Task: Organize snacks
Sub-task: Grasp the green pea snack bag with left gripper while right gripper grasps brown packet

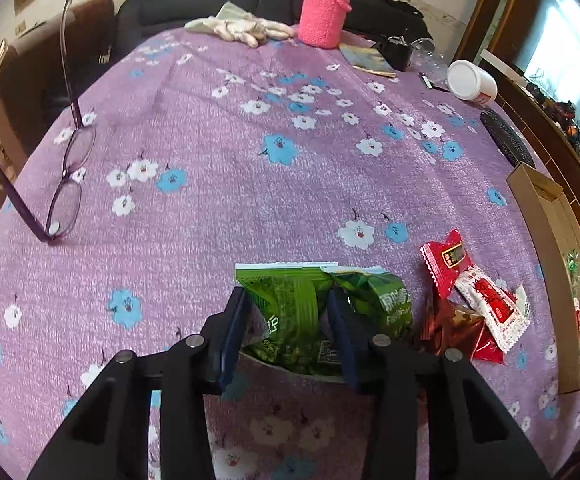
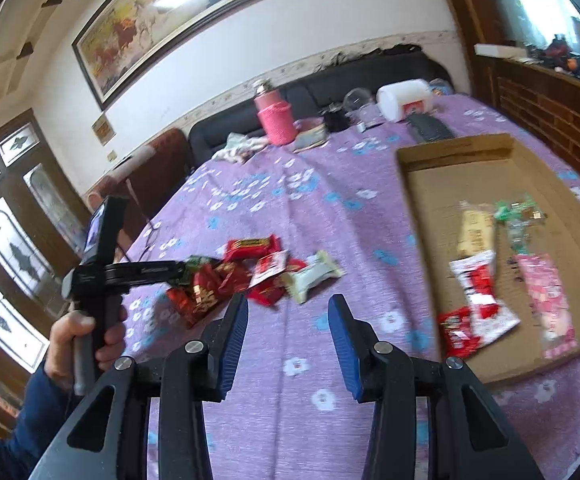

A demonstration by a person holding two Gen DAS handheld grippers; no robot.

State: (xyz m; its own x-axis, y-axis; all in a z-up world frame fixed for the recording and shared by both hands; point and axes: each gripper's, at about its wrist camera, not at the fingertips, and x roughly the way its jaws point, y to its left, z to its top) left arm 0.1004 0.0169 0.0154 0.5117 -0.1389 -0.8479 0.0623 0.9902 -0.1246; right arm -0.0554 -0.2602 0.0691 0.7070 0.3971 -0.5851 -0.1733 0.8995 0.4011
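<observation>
1. Snacks are the business here: a green snack packet (image 1: 322, 312) sits between the fingers of the left gripper (image 1: 286, 320), whose jaws stand partly closed, pinching the crinkled film at the packet's middle.
2. Just right of that green packet lies a small heap of wrapped snacks: a red sachet (image 1: 446, 264), a white-and-red sachet (image 1: 490, 308) and a dark red foil one (image 1: 454, 328), all on the purple flowered tablecloth (image 1: 210, 152).
3. Right gripper (image 2: 288, 344) hangs over bare cloth, jaws partly apart with nothing between them, between the heap and the cardboard tray (image 2: 418, 168).
4. That tray, well right of the green packet, already holds several packets, including a red-and-white one (image 2: 478, 304) and a pink one (image 2: 546, 300).
5. Handling, as I judge it: the packet is light, soft and slippery film, likely to crumple; a pinch at a sealed edge or across the bunched middle should hold.
6. Hard to make out: the packet's lower end is hidden behind the gripper body, the tray is cut off in the left wrist view, and the right wrist view is motion-blurred, so labels are unreadable.
</observation>
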